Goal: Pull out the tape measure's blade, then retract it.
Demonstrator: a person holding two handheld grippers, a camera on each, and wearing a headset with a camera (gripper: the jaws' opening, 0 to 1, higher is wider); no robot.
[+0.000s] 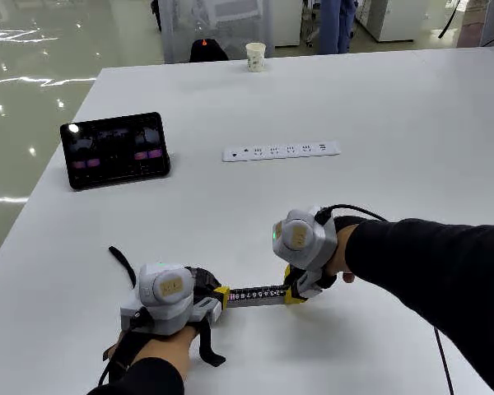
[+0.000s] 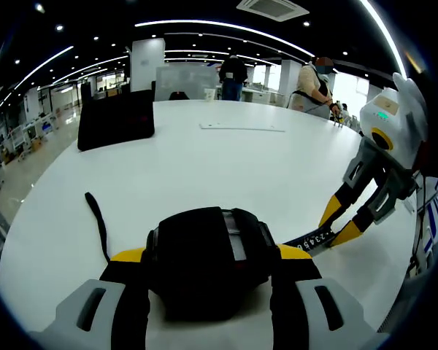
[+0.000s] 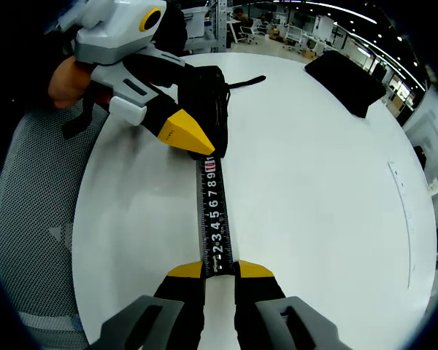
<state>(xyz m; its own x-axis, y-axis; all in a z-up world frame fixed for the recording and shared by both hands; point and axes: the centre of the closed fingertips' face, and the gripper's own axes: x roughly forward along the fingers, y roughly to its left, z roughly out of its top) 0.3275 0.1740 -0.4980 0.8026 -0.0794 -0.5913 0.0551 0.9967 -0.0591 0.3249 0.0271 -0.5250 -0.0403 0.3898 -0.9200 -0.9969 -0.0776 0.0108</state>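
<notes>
Your left gripper (image 1: pixel 220 296) is clamped on the black tape measure case (image 3: pixel 204 95), which rests on the white table (image 1: pixel 354 107). Your right gripper (image 3: pixel 219 270) pinches the extended blade (image 3: pixel 214 219); the blade's end is hidden between the jaws.

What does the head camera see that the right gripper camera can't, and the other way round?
Head view: a paper cup at the far edge of the table, plus the right gripper seen from outside. Right gripper view: grey mesh, maybe a chair, and blade numbers big enough to read. Both: the left gripper holding the black tape measure, its blade stretched to the right gripper's jaws.
</notes>
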